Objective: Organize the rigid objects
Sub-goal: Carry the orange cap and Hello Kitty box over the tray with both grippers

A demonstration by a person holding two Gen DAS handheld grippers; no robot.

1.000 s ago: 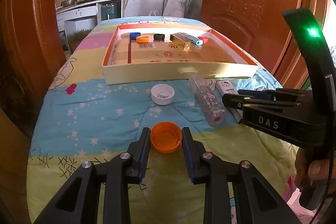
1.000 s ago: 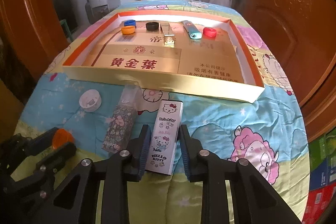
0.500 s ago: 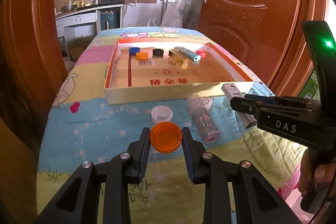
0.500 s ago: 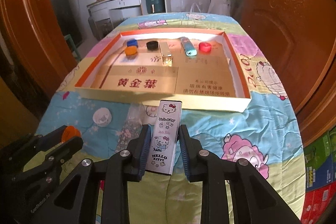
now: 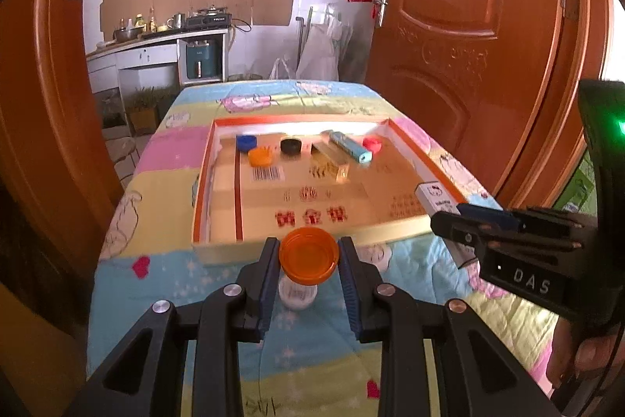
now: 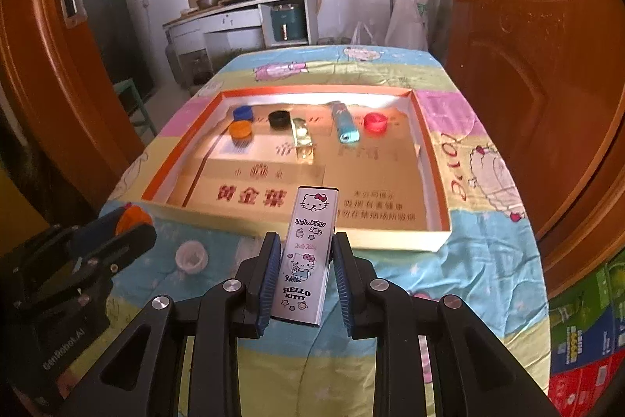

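Note:
My left gripper [image 5: 308, 253] is shut on an orange bottle cap [image 5: 308, 255] and holds it in the air before the near wall of the shallow cardboard box [image 5: 312, 249]. My right gripper [image 6: 306, 253] is shut on a white Hello Kitty case [image 6: 310, 245], raised over the box's near wall [image 6: 390, 241]. In the box's far part lie a blue cap [image 6: 242, 113], an orange cap [image 6: 240, 129], a black cap [image 6: 279, 119], a gold case [image 6: 302, 139], a teal case [image 6: 345, 127] and a red cap [image 6: 375, 122]. The right gripper also shows in the left wrist view [image 5: 449, 217].
A white cap [image 6: 190, 255] lies on the patterned bedspread [image 6: 468, 260] before the box, under my left gripper [image 6: 129, 225]. Wooden doors stand on both sides. A kitchen counter is behind the bed. Coloured cartons [image 6: 586, 339] sit at the lower right.
Both grippers have lifted their objects off the bedspread and moved up and forward toward the box. The clear patterned bottle has dropped out of view.

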